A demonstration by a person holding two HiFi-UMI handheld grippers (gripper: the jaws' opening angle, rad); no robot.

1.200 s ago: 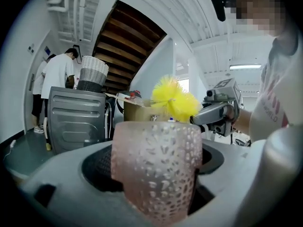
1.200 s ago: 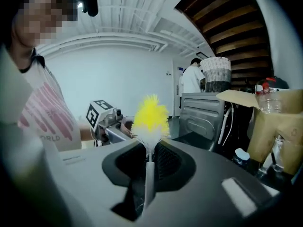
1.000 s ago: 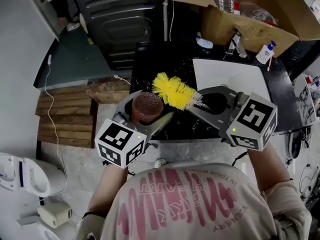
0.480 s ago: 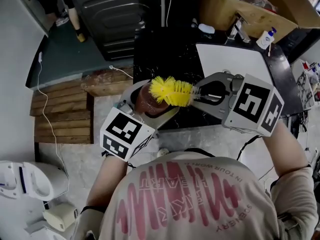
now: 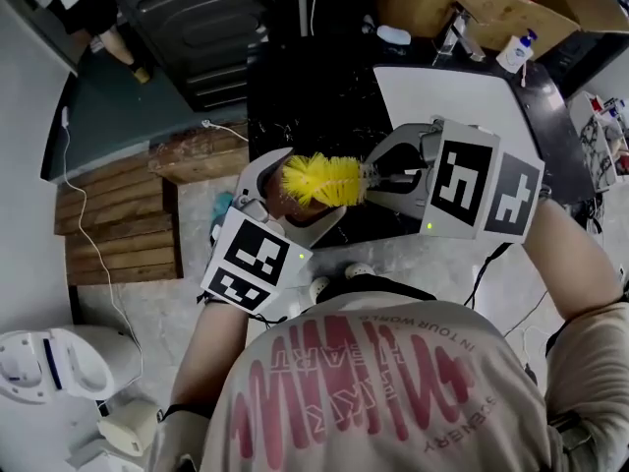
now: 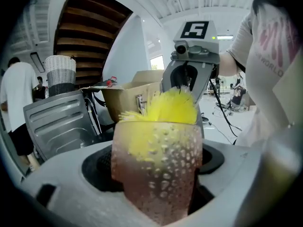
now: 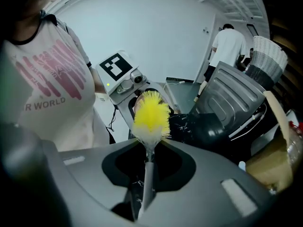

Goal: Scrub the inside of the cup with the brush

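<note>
Above the near edge of the black counter [image 5: 314, 96], the left gripper [image 5: 295, 209] is clamped on the cup [image 5: 279, 208]. To its right, the right gripper [image 5: 383, 173] is closed on the thin handle of the brush [image 5: 332, 180]. In the head view the yellow bristles lie across the cup's mouth and cover most of it, so their depth cannot be read there. The left gripper view settles it: bristles show yellow through the upper part of the cup's translucent, dimpled pinkish wall, and others stand above the rim. The right gripper view shows the grey handle running straight out between its jaws to the bristle head, with the cup almost wholly hidden behind. A cardboard box [image 5: 462, 8] sits at the counter's far side, cut off by the frame, its contents hard to make out. Only the gripper views show a person in a white shirt [image 7: 228, 41] far off, near a woven basket [image 7: 267, 58].
</note>
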